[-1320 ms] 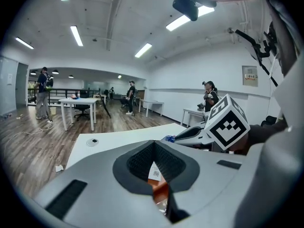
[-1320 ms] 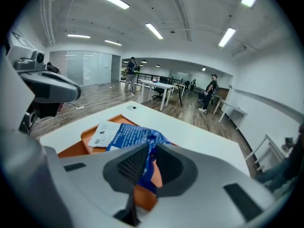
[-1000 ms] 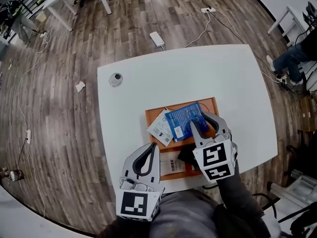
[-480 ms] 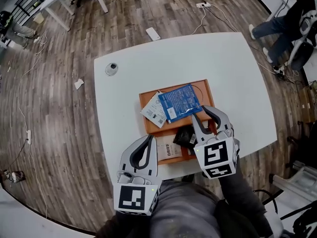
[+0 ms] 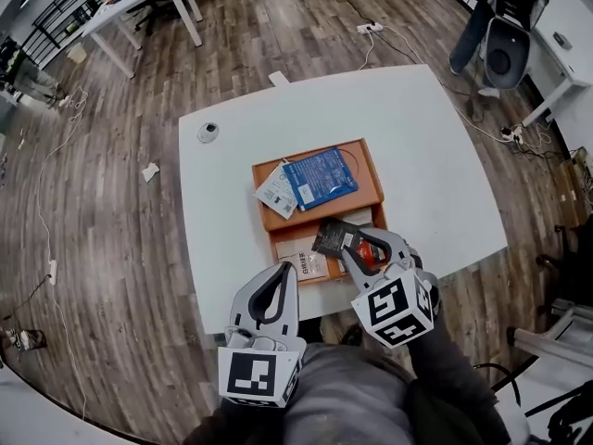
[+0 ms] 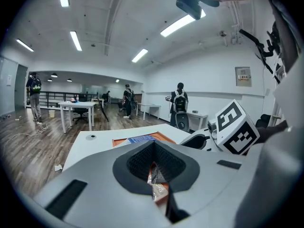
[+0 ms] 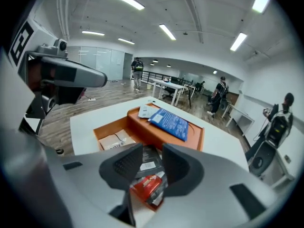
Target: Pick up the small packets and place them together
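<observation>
Your right gripper (image 5: 371, 245) hangs over the near right part of the orange tray (image 5: 372, 197) with its jaws apart and pinching nothing. A red packet (image 7: 146, 186) lies in the tray below the gap, with a black packet (image 5: 332, 236) just beyond it. Your left gripper (image 5: 283, 272) has its jaws closed together and empty at the tray's near left edge, beside a tan packet (image 5: 310, 256), while a blue packet (image 5: 320, 176) and a white packet (image 5: 275, 191) lie touching in the tray's far compartment.
</observation>
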